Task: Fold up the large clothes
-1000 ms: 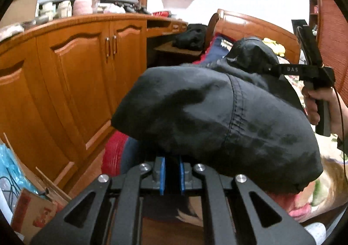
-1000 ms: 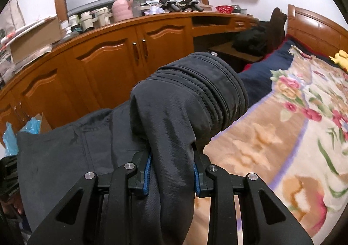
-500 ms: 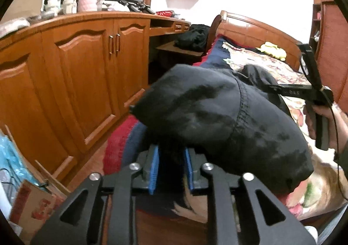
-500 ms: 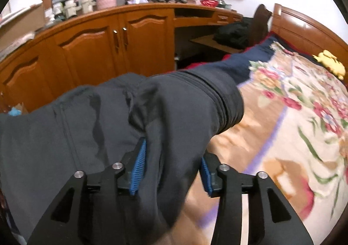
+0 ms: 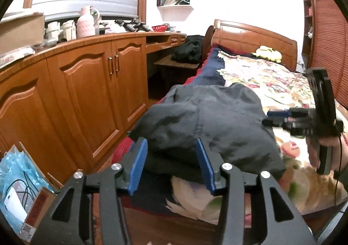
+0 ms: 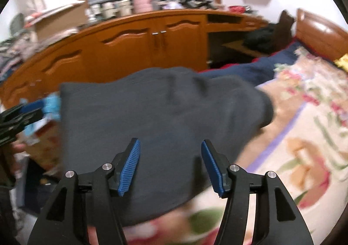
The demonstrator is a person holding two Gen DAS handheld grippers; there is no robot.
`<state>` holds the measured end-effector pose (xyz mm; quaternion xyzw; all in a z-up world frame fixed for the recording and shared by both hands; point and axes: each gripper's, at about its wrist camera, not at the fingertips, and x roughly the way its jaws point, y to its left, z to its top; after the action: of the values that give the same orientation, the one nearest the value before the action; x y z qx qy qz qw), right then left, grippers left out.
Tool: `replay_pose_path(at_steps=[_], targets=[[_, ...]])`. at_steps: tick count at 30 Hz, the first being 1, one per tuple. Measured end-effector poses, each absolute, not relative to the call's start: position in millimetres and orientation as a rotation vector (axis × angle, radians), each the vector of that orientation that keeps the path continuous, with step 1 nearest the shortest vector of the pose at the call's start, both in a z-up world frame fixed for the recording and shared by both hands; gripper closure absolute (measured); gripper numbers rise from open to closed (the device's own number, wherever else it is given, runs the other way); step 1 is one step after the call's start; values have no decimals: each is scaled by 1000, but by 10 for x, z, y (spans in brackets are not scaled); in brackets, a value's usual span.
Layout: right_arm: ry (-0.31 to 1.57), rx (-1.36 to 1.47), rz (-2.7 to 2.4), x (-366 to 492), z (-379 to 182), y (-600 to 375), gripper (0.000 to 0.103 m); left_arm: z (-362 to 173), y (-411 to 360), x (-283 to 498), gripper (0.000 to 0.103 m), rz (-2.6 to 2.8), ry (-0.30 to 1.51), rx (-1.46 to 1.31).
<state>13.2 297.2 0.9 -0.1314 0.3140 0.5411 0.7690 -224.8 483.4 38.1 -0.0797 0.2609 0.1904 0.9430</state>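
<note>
A dark grey garment (image 5: pixel 206 127) lies folded in a heap near the foot of the bed, on the floral blanket (image 5: pixel 267 77). My left gripper (image 5: pixel 171 166) is at its near edge. Its jaws are opening and the blue pads (image 5: pixel 137 166) stand clear of the cloth, which sits just beyond and between them. In the right wrist view, which is blurred, the garment (image 6: pixel 163 118) fills the middle. My right gripper (image 6: pixel 170 168) hovers over it with its jaws opening and nothing pressed between them. The left wrist view shows the right gripper (image 5: pixel 282 118) beside the garment's right edge, held by a hand (image 5: pixel 322 153).
Wooden cabinets (image 5: pixel 87 84) run along the left of the bed, their top crowded with jars and a pink flask (image 5: pixel 87 20). A cardboard box with blue plastic (image 5: pixel 15 179) stands on the floor. A yellow toy (image 5: pixel 268 53) lies by the headboard (image 5: pixel 250 36). A black bag (image 5: pixel 189 51) rests on a low table.
Both grippers let go of the garment and their jaws widened. The cloth dropped from a lifted bunch to a flatter heap on the bed. The right gripper drew back off it.
</note>
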Motion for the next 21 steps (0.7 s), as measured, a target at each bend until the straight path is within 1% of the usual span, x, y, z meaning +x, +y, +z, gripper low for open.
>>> replay_pose_path(at_steps=[3,7,11,21], targets=[[661,-301,1197,-67,-38,2919,43,472,4714,-2280,48,389,528,-138],[694,-288,1200,-67,-119,2919,43,595,4579,-2295,47,394,530,-118],[682,-305,1189,-74,-152,2924,43,697,4470,-2309,47,400,528,-108],[719,-319,1145,-103,-112,2841,43,864,4273,-2335,46,393,528,-91]])
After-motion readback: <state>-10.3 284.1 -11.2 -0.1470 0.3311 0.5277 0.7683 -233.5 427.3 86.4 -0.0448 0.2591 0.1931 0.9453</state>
